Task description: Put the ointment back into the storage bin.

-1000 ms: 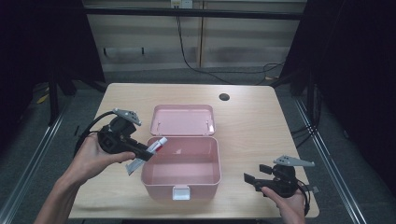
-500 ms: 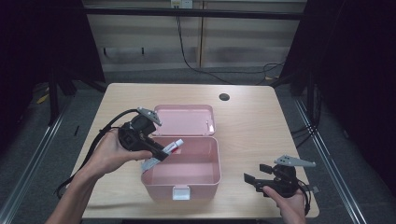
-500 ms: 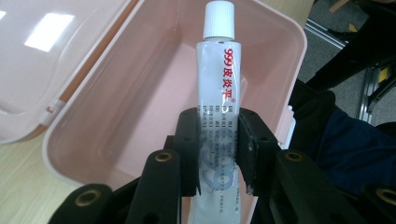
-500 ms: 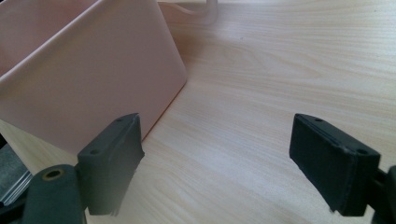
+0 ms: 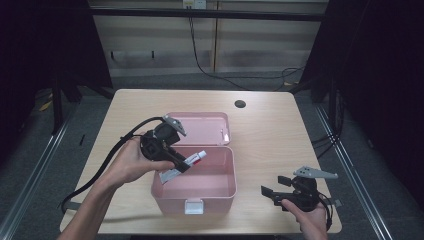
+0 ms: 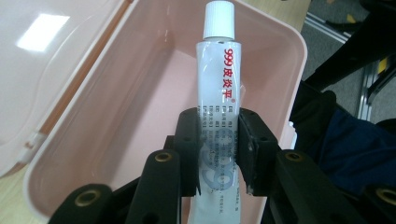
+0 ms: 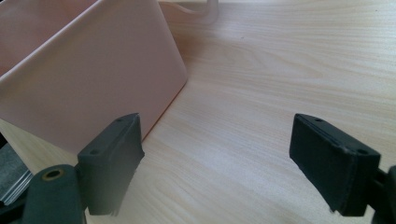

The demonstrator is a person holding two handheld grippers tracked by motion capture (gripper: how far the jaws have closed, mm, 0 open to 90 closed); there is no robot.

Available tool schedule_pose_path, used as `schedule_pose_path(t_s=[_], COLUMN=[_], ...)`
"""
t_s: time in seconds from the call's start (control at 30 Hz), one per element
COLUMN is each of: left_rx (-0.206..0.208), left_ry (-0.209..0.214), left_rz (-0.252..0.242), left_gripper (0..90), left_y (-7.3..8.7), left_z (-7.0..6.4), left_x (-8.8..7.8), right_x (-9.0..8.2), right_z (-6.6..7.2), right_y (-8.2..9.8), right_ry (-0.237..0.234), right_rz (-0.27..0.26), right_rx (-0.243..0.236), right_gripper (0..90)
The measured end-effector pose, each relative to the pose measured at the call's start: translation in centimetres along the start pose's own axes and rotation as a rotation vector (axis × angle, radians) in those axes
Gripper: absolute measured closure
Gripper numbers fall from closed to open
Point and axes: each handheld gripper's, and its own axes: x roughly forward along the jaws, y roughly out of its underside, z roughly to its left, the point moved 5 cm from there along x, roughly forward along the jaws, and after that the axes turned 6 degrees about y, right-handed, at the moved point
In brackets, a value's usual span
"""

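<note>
A pink plastic box (image 5: 220, 192) stands open in the middle of the table, its lid (image 5: 202, 127) laid back behind it. My left gripper (image 5: 181, 164) is shut on a white ointment tube (image 5: 195, 158) with red lettering and holds it over the box's left part. In the left gripper view the tube (image 6: 219, 84) points cap-first into the box (image 6: 140, 93), with my left gripper (image 6: 218, 154) clamped on its lower half. My right gripper (image 5: 270, 192) rests open near the front right edge of the table, just right of the box. In the right gripper view my right gripper (image 7: 233, 154) spans bare wood beside the box wall (image 7: 93, 79).
The light wood table (image 5: 280, 135) has a round dark cable hole (image 5: 240, 104) at the back. A black cable (image 5: 100, 170) trails from the left gripper off the table's left front. Dark floor and rails surround the table.
My left gripper has carried the tube rightward from the table's left side to over the open box. The right gripper has stayed in place.
</note>
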Motion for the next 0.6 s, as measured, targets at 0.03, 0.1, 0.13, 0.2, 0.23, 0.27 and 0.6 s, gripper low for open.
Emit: schedule_pose_path(t_s=[0.03, 0.1, 0.13, 0.2, 0.23, 0.27, 0.6], left_rx=[0.018, 0.012, 0.012, 0.004, 0.005, 0.005, 0.038], left_ry=[-0.002, 0.011, 0.011, 0.002, 0.006, 0.006, 0.013], left_rz=[0.013, 0.018, 0.018, 0.023, 0.034, 0.034, 0.047], left_gripper=[71.2, 71.2, 71.2, 71.2, 71.3, 71.2, 71.3], left_y=[-0.3, -0.5, -0.5, -0.6, -0.7, -0.7, -1.1], left_z=[-0.1, -0.1, -0.1, 0.2, 0.3, 0.3, 0.6], left_x=[0.5, 0.8, 0.8, 1.2, 1.6, 1.6, 3.1], right_x=[0.0, 0.0, 0.0, 0.0, 0.0, 0.0, 0.1], right_z=[0.0, 0.0, 0.0, 0.0, 0.1, 0.1, 0.0], right_y=[0.0, 0.0, 0.0, 0.0, 0.1, 0.1, 0.0], right_ry=[-0.001, -0.001, -0.001, -0.005, -0.004, -0.004, -0.007], right_rz=[-0.001, 0.000, 0.000, 0.002, 0.004, 0.004, 0.006], right_rx=[-0.001, 0.000, 0.000, -0.001, 0.002, 0.002, 0.002], right_gripper=[16.8, 16.8, 16.8, 16.8, 16.8, 16.8, 16.8])
